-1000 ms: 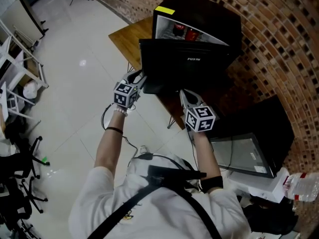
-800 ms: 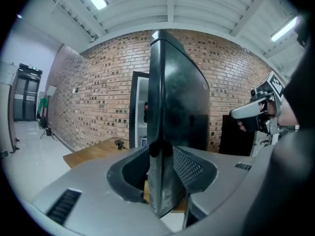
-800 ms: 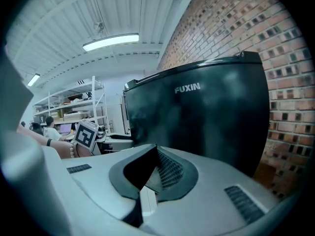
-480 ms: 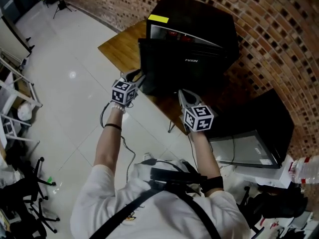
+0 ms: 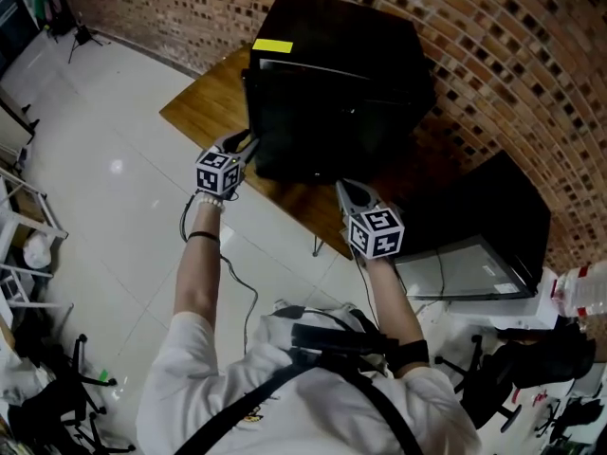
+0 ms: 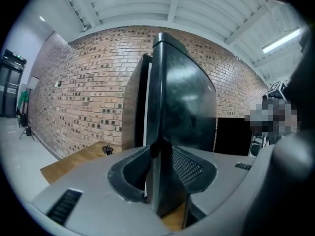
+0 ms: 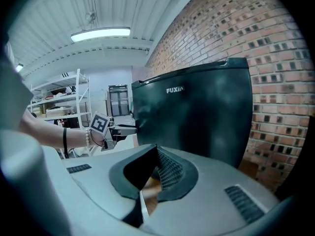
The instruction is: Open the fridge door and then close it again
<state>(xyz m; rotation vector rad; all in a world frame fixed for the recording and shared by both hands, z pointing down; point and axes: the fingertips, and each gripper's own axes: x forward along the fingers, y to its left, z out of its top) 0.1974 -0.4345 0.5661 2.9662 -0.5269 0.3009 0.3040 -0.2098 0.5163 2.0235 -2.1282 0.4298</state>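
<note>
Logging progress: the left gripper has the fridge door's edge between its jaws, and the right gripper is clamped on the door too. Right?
No. The right gripper holds nothing: the right gripper view shows its jaws shut on each other, the fridge door beyond them. The left gripper does have the door's edge between its jaws.

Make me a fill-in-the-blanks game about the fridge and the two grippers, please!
1. The black fridge stands on a ____ table.
2. The left gripper is clamped on the edge of the fridge's ____.
3. The right gripper is shut and holds ____.
4. The wall behind the fridge is made of ____.

Missing words: wooden; door; nothing; brick.
</note>
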